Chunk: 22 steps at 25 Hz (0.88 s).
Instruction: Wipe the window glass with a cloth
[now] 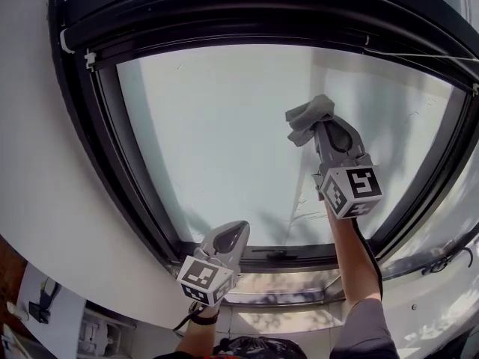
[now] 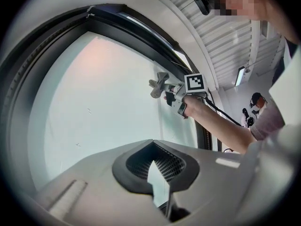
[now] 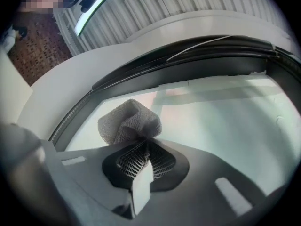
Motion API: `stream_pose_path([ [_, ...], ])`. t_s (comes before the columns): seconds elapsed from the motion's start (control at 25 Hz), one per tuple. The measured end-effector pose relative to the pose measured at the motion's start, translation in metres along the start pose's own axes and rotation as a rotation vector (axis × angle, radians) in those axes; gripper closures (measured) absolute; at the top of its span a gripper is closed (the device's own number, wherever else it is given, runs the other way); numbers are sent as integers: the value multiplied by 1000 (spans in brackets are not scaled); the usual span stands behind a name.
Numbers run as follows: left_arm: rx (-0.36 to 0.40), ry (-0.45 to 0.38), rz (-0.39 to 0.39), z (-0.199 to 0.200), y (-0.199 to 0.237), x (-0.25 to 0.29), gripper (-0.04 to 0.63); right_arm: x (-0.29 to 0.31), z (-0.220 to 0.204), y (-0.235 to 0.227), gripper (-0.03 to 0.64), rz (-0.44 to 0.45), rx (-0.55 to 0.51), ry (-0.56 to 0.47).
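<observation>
High on the right half of the pale, frosted-looking window glass (image 1: pixel 224 126), the crumpled grey woven cloth (image 1: pixel 308 113) sits bunched at the tip of the right tongs (image 1: pixel 323 126). The right gripper view shows them pinching only a small fold of it (image 3: pixel 129 121), with most of the wad bulging free ahead of the pads. Whether the cloth is pressed on the pane or hangs just off it cannot be told. The left tongs (image 1: pixel 238 226) hover low by the bottom rail of the black window frame (image 1: pixel 93 126). They are pressed together on nothing and are well apart from the cloth.

The main risk appears to be that shallow grip. Drag from the glass on a firm stroke could tug the fold out, and the cloth would drop. If the loose wad rolls aside under pressure, the hard tips of the tongs could meet the pane and scrape it.

A bunched cloth probably touches only a small patch, so strokes spaced too widely would leave unwiped strips. Faint streaks low on the pane (image 1: pixel 299 217) suggest that area needs attention.

A thin pale cord (image 1: pixel 419 56) runs along the upper right of the frame, and a stroke carried too high might snag it. The idle left tongs could knock the lower rail if the person leans in.
</observation>
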State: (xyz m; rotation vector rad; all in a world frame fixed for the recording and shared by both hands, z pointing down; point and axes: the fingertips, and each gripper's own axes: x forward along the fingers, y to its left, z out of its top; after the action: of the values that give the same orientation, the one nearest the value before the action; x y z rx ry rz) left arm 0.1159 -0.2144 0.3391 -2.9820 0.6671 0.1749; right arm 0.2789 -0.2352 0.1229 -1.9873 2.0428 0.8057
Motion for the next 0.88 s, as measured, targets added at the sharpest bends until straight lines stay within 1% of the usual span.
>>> stream_pose_path([
  [0.08,-1,4,-14,-1,-8,12,604,-10,-5,-19,601,-6,-6,6],
  [0.2,-10,7,-52,-1,-28,30,604,-32,-5,-53,601,-33,18,4],
  [0.36,-4,-2,-75,-3,-46,45,604,-56,-3,-101,601,-101,72,-29],
  [0.48,-6,7,-83,-9,-54,53,604,-73,-3,-134,601,-152,74,-34],
  [0.76,-9,0,-92,-10,-67,68,604,-118,-5,-221,598,-316,98,-47],
  [0.88,-21,4,-108,-10,-74,76,604,-132,-9,-248,600,-396,70,-16],
])
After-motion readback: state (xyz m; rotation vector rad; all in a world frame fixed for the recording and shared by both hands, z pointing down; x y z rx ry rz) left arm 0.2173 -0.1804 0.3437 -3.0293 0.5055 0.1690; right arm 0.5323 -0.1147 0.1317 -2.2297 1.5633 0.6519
